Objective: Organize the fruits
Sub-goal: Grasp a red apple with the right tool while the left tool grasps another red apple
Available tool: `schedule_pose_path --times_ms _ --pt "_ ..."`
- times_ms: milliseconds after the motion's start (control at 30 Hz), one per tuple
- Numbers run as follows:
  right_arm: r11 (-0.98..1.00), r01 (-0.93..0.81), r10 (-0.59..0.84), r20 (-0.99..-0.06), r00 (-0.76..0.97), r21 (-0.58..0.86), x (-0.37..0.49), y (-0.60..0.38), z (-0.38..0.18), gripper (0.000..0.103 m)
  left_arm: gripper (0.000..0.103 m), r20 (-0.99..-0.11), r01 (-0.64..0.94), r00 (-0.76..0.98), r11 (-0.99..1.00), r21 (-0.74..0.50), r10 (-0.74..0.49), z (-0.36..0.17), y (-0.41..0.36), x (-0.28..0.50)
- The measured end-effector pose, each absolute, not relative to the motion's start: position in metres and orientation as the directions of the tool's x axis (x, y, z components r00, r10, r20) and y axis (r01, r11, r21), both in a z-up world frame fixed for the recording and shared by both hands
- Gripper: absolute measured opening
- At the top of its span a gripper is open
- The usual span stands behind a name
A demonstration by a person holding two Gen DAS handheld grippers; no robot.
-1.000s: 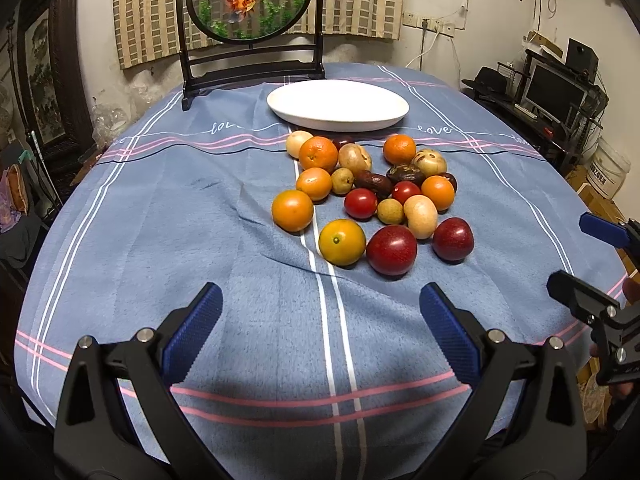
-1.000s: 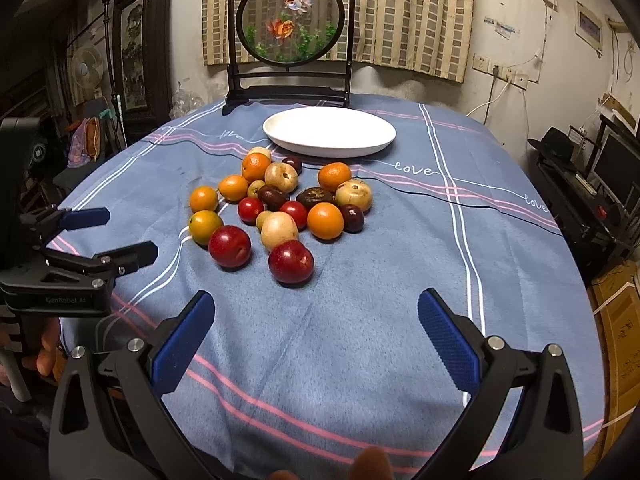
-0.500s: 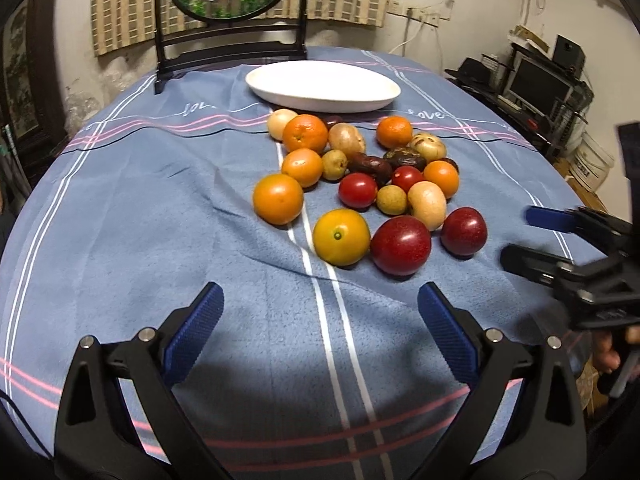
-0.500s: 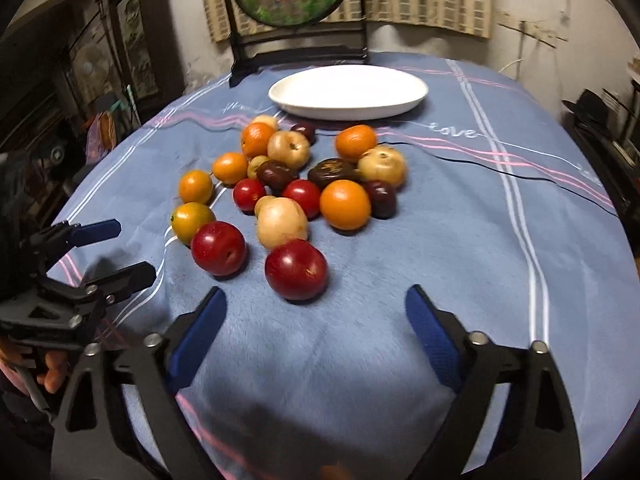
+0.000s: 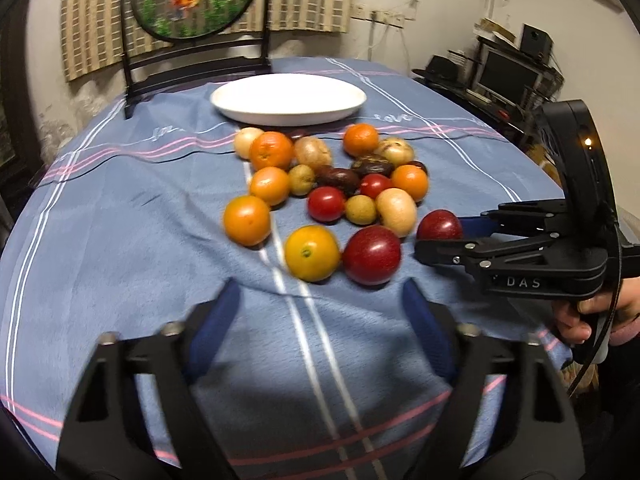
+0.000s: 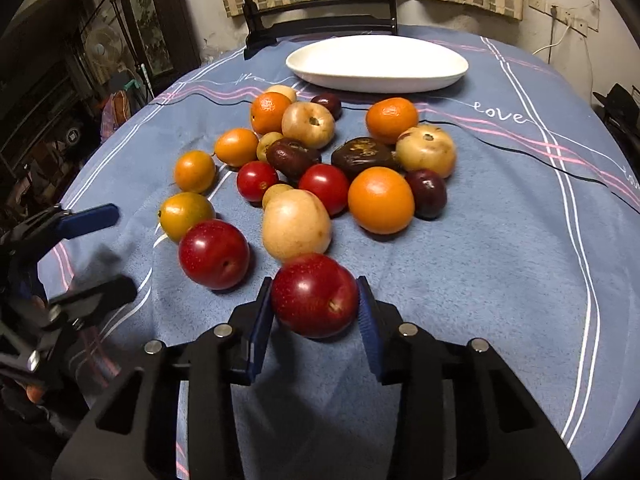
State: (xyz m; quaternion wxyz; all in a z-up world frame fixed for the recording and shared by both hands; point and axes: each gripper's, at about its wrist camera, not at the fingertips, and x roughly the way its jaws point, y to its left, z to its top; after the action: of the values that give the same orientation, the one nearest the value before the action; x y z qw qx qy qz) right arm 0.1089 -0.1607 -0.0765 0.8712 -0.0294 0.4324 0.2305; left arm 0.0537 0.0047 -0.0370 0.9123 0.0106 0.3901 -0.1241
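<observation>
Fruits (image 6: pixel 320 168) sit clustered below the plate (image 6: pixel 376 76) at twelve o'clock, so I've been closing my right gripper (image 6: pixel 316 312) on the nearest red plum (image 6: pixel 315 295), left gripper (image 5: pixel 316 316) narrowing, empty.

The black plastic right gripper (image 6: pixel 316 312) carries blue rubber finger pads (image 6: pixel 370 320) and silver screws. White letters "DAS" mark its body. The matching black left gripper (image 5: pixel 320 316) has blue pads too.

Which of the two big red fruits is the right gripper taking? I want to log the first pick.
The red fruit nearest the table's front edge: it sits between the right gripper pads, which have just been closing. The other red fruit lies free to its left.
</observation>
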Motion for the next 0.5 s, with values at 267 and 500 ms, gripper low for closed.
schedule_pose_path --times_ms 267,500 --pt "0.908 -0.363 0.395 -0.718 0.573 0.209 0.089 -0.194 -0.070 0.041 0.055 -0.719 0.419 0.624 0.908 -0.021 -0.305 -0.031 -0.035 0.077" --pt "0.910 -0.337 0.406 -0.697 0.592 0.243 0.078 -0.211 -0.070 0.041 0.044 -0.781 0.456 0.578 0.888 0.066 -0.238 -0.047 -0.050 0.102"
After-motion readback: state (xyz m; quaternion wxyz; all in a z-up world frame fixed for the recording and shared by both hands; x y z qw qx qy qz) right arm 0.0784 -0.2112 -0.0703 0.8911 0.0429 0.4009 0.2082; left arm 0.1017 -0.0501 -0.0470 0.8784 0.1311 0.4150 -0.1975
